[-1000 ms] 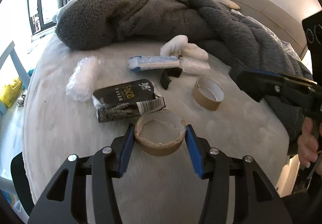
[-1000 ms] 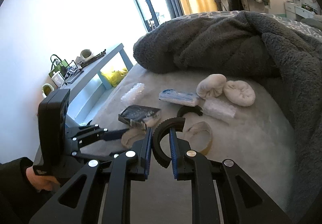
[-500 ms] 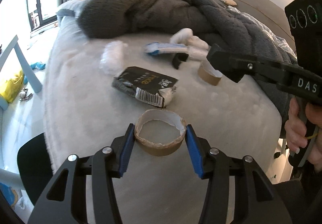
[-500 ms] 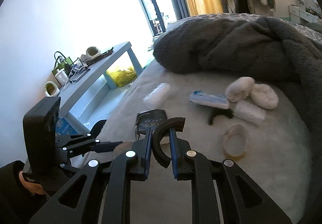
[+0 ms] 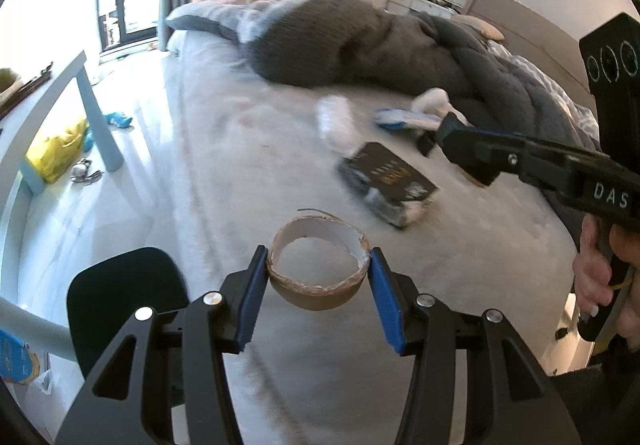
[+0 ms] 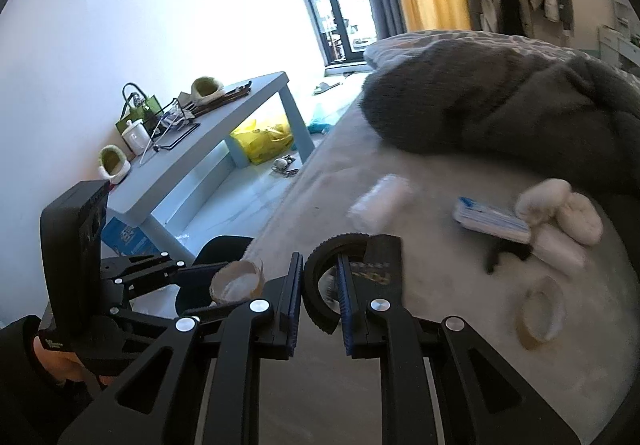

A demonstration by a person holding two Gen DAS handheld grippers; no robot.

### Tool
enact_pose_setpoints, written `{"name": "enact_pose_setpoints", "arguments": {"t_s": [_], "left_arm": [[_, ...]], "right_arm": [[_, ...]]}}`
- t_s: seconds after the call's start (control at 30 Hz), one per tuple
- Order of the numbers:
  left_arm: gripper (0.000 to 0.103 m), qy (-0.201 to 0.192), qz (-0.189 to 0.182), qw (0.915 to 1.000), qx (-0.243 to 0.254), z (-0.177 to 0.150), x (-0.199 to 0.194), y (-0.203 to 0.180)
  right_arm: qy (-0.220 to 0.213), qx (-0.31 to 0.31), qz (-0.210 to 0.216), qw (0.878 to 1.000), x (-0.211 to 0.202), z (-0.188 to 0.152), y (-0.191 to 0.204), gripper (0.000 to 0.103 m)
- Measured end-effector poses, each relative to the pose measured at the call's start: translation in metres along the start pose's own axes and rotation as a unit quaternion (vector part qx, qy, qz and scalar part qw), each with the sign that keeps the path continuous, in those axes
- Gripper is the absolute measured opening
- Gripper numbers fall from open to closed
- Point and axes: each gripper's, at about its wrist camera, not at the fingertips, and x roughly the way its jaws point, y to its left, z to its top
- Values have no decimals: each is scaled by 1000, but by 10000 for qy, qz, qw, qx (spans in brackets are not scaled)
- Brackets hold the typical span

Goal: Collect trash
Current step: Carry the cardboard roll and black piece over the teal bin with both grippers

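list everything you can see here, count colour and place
cardboard tape core: 1, brown, held in left gripper
curved plastic piece: 1, black, held in right gripper
second tape core: 1, brown, on bed
dark packet: 1, black, on bed
blue-white pack: 1, on bed
white bundles: several, on bed near blanket
blanket: 1, grey, heaped on bed
low table: 1, pale blue, beside bed
yellow bag: 1, under table
left gripper: black, blue pads
right gripper: black, blue pads
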Motion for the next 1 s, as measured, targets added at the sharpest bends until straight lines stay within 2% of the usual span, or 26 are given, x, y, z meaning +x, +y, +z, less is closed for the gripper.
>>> {"name": "enact_pose_setpoints", "arguments": {"t_s": [0.53, 1.0], "left_arm": [[54, 196, 591, 9955, -711, -29, -4, 92], [54, 619, 886, 9836, -1446, -68, 7, 168]], "right_arm": [[250, -318, 211, 9990, 52, 22, 65, 17], [606, -571, 531, 9951, 110, 26, 129, 17]]}}
